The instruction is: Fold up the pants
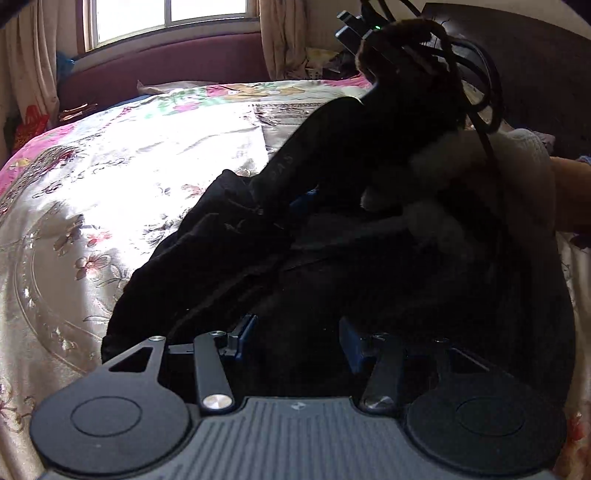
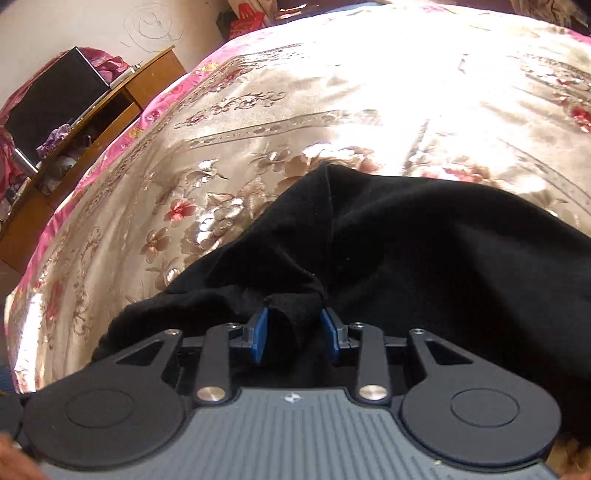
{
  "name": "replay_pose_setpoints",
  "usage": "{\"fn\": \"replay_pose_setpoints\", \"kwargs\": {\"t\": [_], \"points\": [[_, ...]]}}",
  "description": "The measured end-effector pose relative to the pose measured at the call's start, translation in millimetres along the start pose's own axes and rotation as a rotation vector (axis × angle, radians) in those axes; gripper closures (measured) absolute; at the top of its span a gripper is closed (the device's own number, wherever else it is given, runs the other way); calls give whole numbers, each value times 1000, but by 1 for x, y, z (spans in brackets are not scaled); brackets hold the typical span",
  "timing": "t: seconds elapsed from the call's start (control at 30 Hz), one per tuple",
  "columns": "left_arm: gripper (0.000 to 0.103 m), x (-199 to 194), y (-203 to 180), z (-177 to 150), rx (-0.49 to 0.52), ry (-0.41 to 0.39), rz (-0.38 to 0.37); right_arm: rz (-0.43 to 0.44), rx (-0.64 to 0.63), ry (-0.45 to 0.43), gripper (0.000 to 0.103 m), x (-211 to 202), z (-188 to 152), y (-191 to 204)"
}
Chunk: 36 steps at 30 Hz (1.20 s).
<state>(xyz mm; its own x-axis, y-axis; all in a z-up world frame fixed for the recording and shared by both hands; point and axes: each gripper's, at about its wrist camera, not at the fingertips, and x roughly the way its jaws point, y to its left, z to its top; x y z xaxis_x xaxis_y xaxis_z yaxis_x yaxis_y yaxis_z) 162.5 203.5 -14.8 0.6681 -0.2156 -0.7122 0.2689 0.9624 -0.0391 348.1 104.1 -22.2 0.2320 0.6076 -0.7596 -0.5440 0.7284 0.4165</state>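
Observation:
Black pants (image 1: 229, 258) lie bunched on a floral satin bedspread (image 1: 110, 184). In the left wrist view my left gripper (image 1: 299, 332) has black cloth heaped between and over its blue-padded fingers (image 1: 245, 332); the tips are hidden. Ahead of it my right gripper (image 1: 303, 197) is seen from outside, held by a white-gloved hand, its tip buried in the pants. In the right wrist view the pants (image 2: 424, 240) spread to the right, and my right gripper (image 2: 295, 334) has its jaws closed in on a fold of black cloth between the blue pads (image 2: 260, 336).
A dark red headboard (image 1: 166, 62) and a window (image 1: 166, 18) stand beyond the bed. A wooden cabinet (image 2: 92, 122) stands left of the bed. The bedspread (image 2: 332, 92) stretches far ahead of the right gripper. Black cables (image 1: 476, 74) hang over the right gripper.

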Motion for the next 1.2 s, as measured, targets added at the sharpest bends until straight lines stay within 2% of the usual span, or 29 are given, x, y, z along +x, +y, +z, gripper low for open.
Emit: {"fn": "replay_pose_setpoints", "kwargs": {"t": [0.07, 0.17, 0.23, 0.27, 0.33, 0.37, 0.43, 0.5, 0.53, 0.67, 0.83, 0.9, 0.97, 1.03, 1.1, 1.2], "points": [[40, 10, 4, 4, 2, -3, 11, 57, -4, -32, 69, 11, 15, 17], [39, 16, 16, 10, -36, -14, 53, 209, 28, -88, 68, 22, 44, 42], [38, 21, 25, 14, -67, -19, 121, 301, 75, -114, 65, 26, 54, 54], [38, 24, 29, 17, -64, -25, 194, 313, 93, -133, 66, 24, 54, 57], [38, 26, 38, 22, -56, -55, 328, 287, 69, -173, 65, 9, 44, 60], [38, 25, 48, 26, -85, -74, 387, 258, 33, -200, 66, -4, 34, 58], [38, 19, 70, 31, -167, -91, 477, 174, -26, -231, 65, -30, 13, 48], [39, 17, 83, 31, -206, -74, 573, 82, -55, -253, 65, -62, -12, 26], [39, 14, 86, 30, -215, -73, 596, 40, -53, -257, 65, -75, -23, 15], [38, -1, 59, 32, -213, -116, 543, -177, 42, -308, 64, -145, -73, -59], [37, 20, -15, 54, -61, -125, 379, -435, 325, -390, 62, -239, -147, -165], [37, 39, -61, 68, 6, -126, 281, -514, 407, -425, 62, -272, -171, -194], [37, 51, -97, 76, 57, -135, 207, -541, 468, -431, 62, -293, -187, -214], [36, 68, -136, 89, 121, -134, 130, -518, 523, -442, 60, -303, -197, -230], [35, 80, -174, 97, 200, -131, 70, -491, 565, -459, 57, -305, -198, -242], [35, 95, -206, 103, 278, -112, 18, -451, 591, -506, 56, -303, -186, -257]]}}
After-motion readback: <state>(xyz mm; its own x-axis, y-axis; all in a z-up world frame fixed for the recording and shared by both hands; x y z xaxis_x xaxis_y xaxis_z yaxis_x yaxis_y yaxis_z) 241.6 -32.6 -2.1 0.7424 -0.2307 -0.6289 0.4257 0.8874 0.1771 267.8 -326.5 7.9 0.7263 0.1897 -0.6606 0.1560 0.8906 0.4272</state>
